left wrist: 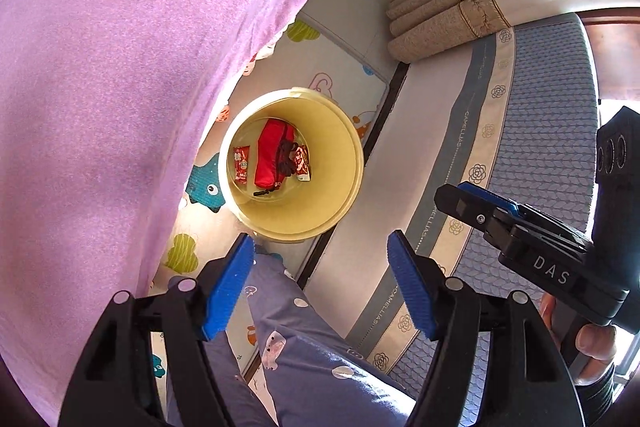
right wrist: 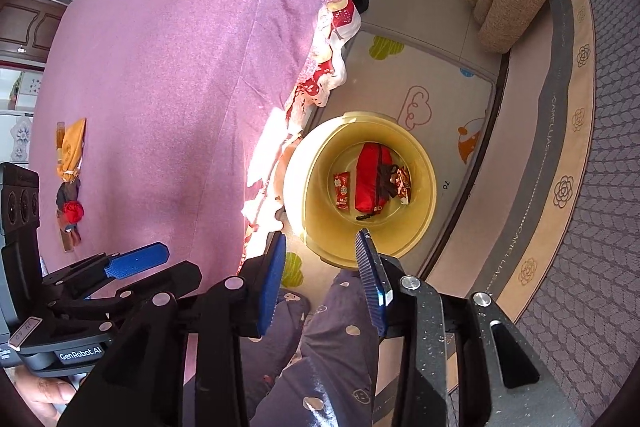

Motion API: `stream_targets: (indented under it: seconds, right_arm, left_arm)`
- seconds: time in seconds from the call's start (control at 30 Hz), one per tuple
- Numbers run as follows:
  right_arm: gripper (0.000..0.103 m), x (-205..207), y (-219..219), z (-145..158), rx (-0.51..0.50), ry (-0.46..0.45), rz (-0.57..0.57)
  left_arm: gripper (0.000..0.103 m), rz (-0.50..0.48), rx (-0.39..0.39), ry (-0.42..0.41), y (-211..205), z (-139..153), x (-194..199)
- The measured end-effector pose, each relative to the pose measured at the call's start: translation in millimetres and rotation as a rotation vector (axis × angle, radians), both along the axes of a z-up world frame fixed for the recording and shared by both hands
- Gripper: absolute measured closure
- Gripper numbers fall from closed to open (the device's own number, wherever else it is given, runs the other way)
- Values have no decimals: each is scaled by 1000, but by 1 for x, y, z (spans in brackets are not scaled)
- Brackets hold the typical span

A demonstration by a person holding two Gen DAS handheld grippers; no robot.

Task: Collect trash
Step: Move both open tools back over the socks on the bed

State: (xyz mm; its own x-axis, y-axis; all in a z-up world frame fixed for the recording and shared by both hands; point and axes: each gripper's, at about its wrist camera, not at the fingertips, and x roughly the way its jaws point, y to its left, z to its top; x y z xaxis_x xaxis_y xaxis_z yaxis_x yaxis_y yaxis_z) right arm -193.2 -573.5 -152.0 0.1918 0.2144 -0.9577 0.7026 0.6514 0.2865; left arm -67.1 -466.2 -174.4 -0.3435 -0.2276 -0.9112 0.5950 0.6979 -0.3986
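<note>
A yellow bin (left wrist: 340, 163) (right wrist: 424, 183) stands on the floor mat beside the purple-covered table. In it lie a red pouch (left wrist: 269, 157) (right wrist: 370, 179) and two red snack wrappers (left wrist: 241, 165) (right wrist: 343, 191). My left gripper (left wrist: 320, 283) is open and empty, held above the bin's near side. My right gripper (right wrist: 324, 279) is open and empty, also above the bin's near rim. An orange, brown and red bundle of scraps (right wrist: 70, 179) lies on the purple table (right wrist: 160, 87) at the left of the right wrist view.
A mattress (left wrist: 540, 147) (right wrist: 580, 147) with a patterned border lies to the right. Rolled beige curtains (left wrist: 448, 11) hang at the back. The person's blue patterned trouser leg (left wrist: 304, 347) is below both grippers. Red and white cloth (right wrist: 328, 67) hangs off the table edge.
</note>
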Motion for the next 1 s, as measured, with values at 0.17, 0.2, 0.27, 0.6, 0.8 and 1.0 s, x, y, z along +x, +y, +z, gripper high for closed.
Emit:
stream_targets:
  seconds: [0.17,0.2,0.27,0.6,0.8,1.0]
  right_arm:
    - [66,36,29,12,-6,-27,77]
    - [66,44,36,15,-8,-32,96]
    - [66,61,52,18,-8,-40,137]
    - [66,144,161,37,-5,-84,364]
    - [66,184,228,42,-2,-99,458]
    - [66,217,289,41,0,-105,547]
  left_arm:
    - [34,76,-3,-18,41,12,20]
    - [34,97,-4,-23,52,14,26]
    - [34,149,-7,-26,75,19,37]
    - [34,394,-1,-80,208,34,85]
    - [34,483,6,-96,281,34,103]
    - [34,557,-2,-104,345,31,123]
